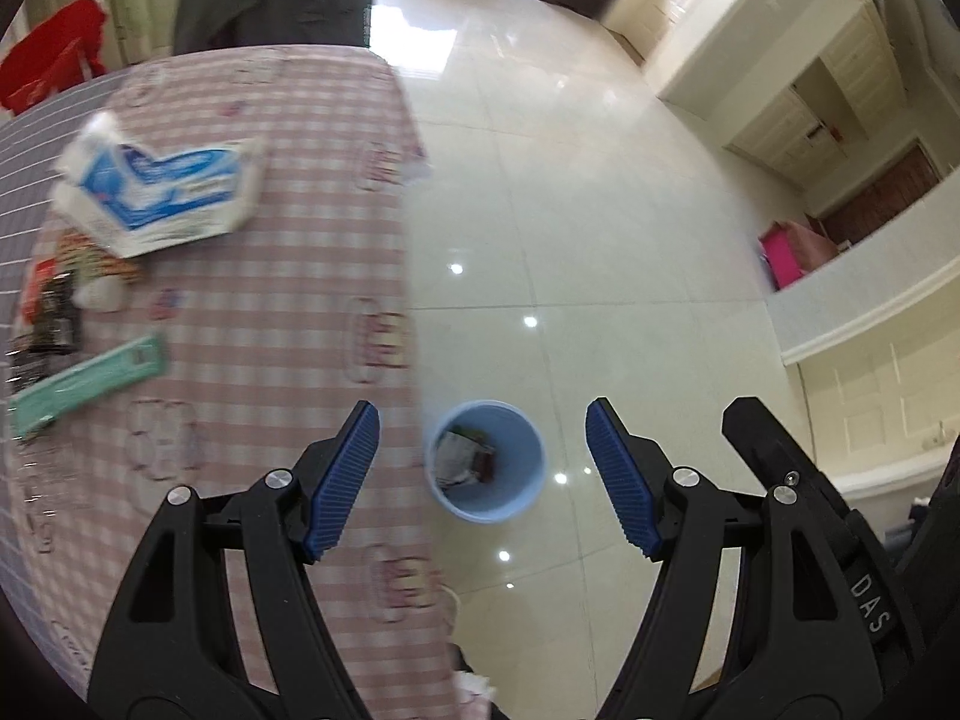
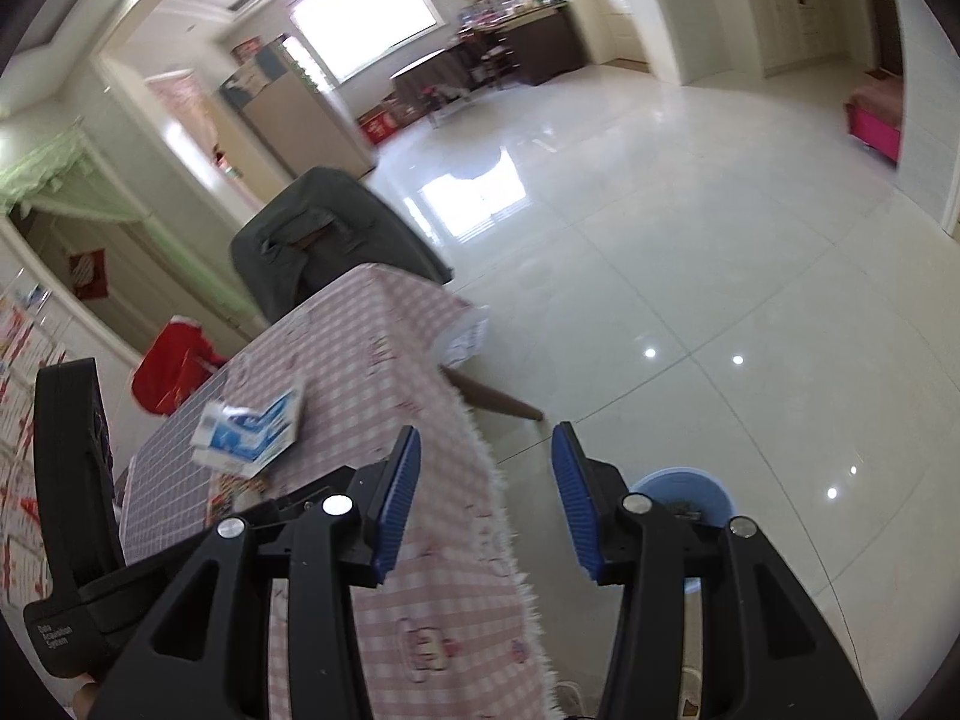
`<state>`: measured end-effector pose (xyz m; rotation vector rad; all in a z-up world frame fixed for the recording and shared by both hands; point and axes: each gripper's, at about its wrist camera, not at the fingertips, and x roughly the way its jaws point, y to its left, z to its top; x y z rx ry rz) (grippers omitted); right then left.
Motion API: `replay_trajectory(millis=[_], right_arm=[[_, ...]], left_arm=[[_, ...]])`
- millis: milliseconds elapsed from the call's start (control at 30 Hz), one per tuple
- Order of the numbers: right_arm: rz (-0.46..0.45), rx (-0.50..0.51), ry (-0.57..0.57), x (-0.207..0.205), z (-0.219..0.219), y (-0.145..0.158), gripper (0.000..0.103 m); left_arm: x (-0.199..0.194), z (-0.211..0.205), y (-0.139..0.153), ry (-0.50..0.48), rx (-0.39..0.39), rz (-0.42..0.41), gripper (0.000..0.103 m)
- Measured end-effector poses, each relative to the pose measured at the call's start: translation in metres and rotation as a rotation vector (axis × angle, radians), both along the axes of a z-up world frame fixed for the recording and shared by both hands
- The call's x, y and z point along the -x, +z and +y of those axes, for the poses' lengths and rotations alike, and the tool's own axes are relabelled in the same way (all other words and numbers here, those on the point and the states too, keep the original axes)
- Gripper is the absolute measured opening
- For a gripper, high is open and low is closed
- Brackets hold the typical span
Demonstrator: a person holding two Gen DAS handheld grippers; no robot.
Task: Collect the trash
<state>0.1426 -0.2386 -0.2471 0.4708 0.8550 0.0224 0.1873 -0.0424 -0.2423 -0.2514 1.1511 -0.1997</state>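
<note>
A light blue trash bin (image 1: pixel 486 461) stands on the floor beside the table and holds several wrappers. My left gripper (image 1: pixel 483 471) is open and empty, held above the bin at the table's edge. On the pink checked tablecloth (image 1: pixel 270 312) lie a blue-and-white tissue pack (image 1: pixel 162 195), a green flat packet (image 1: pixel 90 381), a small white scrap (image 1: pixel 102 294) and dark wrappers (image 1: pixel 54 312). My right gripper (image 2: pixel 486 498) is open and empty over the table's edge. The bin (image 2: pixel 684 495) shows partly behind its right finger. The tissue pack (image 2: pixel 252 429) lies further left.
A chair draped in grey cloth (image 2: pixel 324 234) stands at the table's far end. A red bag (image 2: pixel 171 369) sits beyond the table. The glossy tiled floor (image 2: pixel 690 252) stretches to the right. A pink box (image 1: pixel 780 255) stands by the wall.
</note>
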Motion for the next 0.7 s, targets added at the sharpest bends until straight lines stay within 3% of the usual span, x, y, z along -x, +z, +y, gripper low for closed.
replay_trajectory(millis=[400, 700], right_arm=[[0.006, 0.010, 0.208, -0.024, 0.133, -0.004, 0.046], [0.053, -0.009, 0.321, -0.039, 0.215, -0.024, 0.046]], left_arm=[[0.025, 0.136, -0.003, 0.179, -0.033, 0.001, 0.072], [0.049, 0.244, -0.029, 0.346, -0.048, 0.060, 0.072]])
